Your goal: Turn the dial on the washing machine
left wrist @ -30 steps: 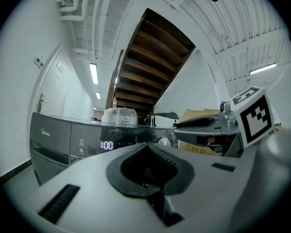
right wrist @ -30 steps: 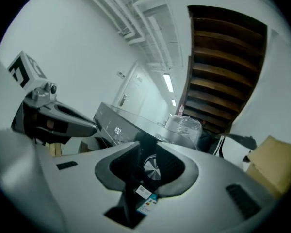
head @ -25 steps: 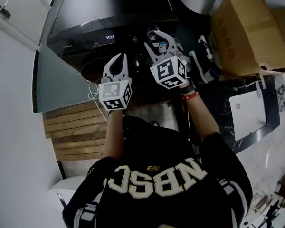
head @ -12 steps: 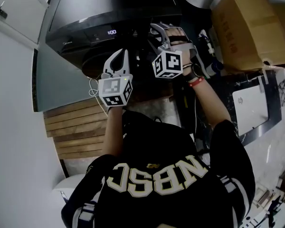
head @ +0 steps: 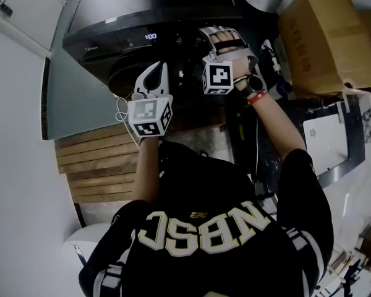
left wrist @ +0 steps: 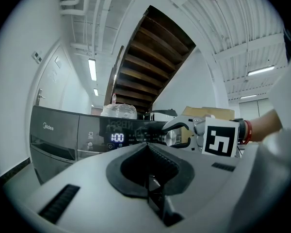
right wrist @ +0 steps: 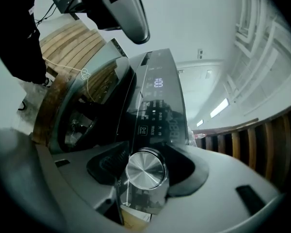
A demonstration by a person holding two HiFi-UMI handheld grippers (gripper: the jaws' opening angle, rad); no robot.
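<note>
The dark washing machine has a lit display reading 1:00 and a round silver dial on its control panel. My right gripper is at the panel, and its jaws have just been opening. They now stand wide on either side of the dial, with gaps between the pads and the dial. My left gripper hovers level in front of the machine's door, left of the right one. Its jaws are shut on nothing.
The washer's round door lies below the panel. A large cardboard box stands right of the machine. Wooden slats cover the floor at the left, beside a white wall. A white flat device lies at the right.
The right gripper has rolled, so its marker cube now faces differently, and it has shifted up the picture against the panel. Its jaws have opened around the dial. The left gripper has stayed put.
</note>
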